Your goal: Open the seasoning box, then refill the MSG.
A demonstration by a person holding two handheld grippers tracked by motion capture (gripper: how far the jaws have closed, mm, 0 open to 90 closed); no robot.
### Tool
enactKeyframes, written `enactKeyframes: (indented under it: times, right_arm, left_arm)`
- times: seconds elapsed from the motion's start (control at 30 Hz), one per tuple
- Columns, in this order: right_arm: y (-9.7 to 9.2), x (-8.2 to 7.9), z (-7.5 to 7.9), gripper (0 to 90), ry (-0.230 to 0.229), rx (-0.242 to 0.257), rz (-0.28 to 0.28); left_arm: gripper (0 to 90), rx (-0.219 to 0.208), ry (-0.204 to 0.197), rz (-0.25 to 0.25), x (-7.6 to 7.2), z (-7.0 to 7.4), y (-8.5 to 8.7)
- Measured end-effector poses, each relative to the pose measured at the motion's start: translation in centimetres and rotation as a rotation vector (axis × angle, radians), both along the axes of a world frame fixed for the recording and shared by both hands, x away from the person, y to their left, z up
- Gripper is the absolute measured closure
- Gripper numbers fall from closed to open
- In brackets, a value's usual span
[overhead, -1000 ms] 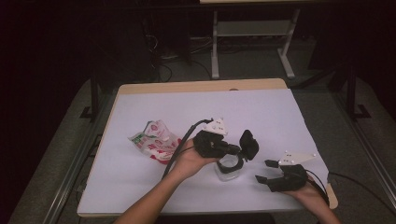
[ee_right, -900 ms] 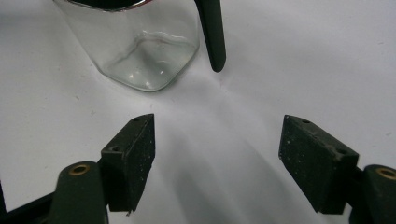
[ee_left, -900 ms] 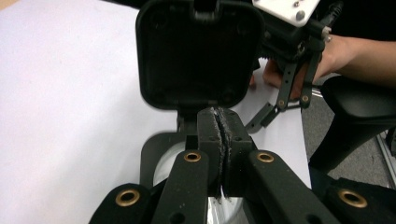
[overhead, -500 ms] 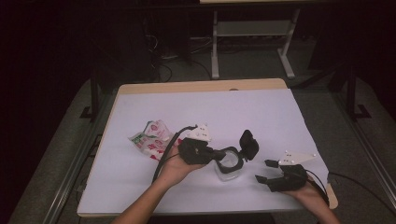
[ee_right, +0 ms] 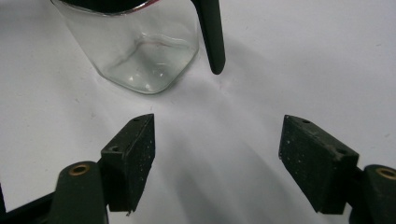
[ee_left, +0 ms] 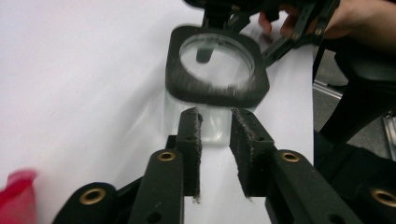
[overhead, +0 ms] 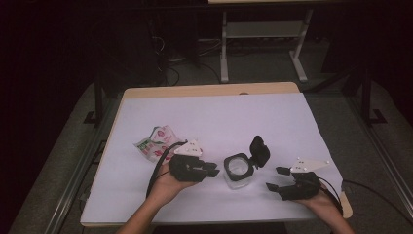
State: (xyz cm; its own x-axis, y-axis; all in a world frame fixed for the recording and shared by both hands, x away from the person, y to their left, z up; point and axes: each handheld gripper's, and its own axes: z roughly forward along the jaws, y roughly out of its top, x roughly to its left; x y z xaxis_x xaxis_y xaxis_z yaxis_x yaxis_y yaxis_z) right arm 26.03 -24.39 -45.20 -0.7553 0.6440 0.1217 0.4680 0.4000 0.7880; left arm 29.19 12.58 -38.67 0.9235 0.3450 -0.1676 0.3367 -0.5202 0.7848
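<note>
A: Two grippers are seen at the near edge of the bench (overhead: pixel 146 117). Which is placed nearer to the glass jar (overhead: pixel 238 171)?

B: The left gripper (overhead: pixel 213 169) is. Its tips are brought up just beside the jar's left wall, level with the bench top. In the left gripper view the jaws have just been opening and stand a little apart, with nothing clamped; the clear wall of the jar (ee_left: pixel 212 126) is seen straight ahead of the tips and cannot be judged as touched.

A: And the right gripper (overhead: pixel 275 179)?

B: It is held apart from the jar, to the jar's right. Its jaws are spread wide on nothing but bare bench, and the jar's base (ee_right: pixel 140 51) lies ahead and to their left in the right gripper view.

A: How is the jar set?

B: It is stood upright, its black collar uppermost, with the hinged lid (overhead: pixel 259 151) flipped open on the far right side. Its long axis is thus vertical, crossed by the level approach of the left gripper.

A: Anything farther off?

B: A crumpled packet (overhead: pixel 157 142) is left beyond the left hand, well away from the jar.
</note>
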Motion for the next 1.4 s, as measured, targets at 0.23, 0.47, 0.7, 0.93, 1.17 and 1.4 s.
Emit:
enactKeyframes:
  times: [0.23,0.47,0.7,0.93,1.17,1.4]
  right_arm:
    - [0.1,0.1,0.1,26.7,-0.002,0.014,-0.017]
    - [0.2,0.1,0.2,26.7,-0.014,0.004,-0.011]
    - [0.0,0.0,0.2,26.7,-0.016,0.007,-0.013]
    - [0.1,0.0,0.2,26.7,-0.008,0.006,-0.014]
    - [0.1,0.1,0.1,26.7,-0.012,0.006,-0.015]
    - [0.1,0.1,0.0,26.7,-0.011,0.004,-0.017]
  left_arm:
    - [62.8,0.007,0.004,0.04,-1.2,-1.0,2.1]
    - [55.9,0.022,-0.004,0.071,-2.2,-1.6,4.2]
    - [52.9,0.03,-0.005,0.103,-2.8,-2.2,6.1]
    - [52.0,0.024,0.002,0.13,-3.3,-2.8,7.6]
    - [50.7,0.014,0.006,0.165,-3.8,-3.1,9.5]
    - [49.7,0.01,0.012,0.204,-4.3,-3.3,11.9]
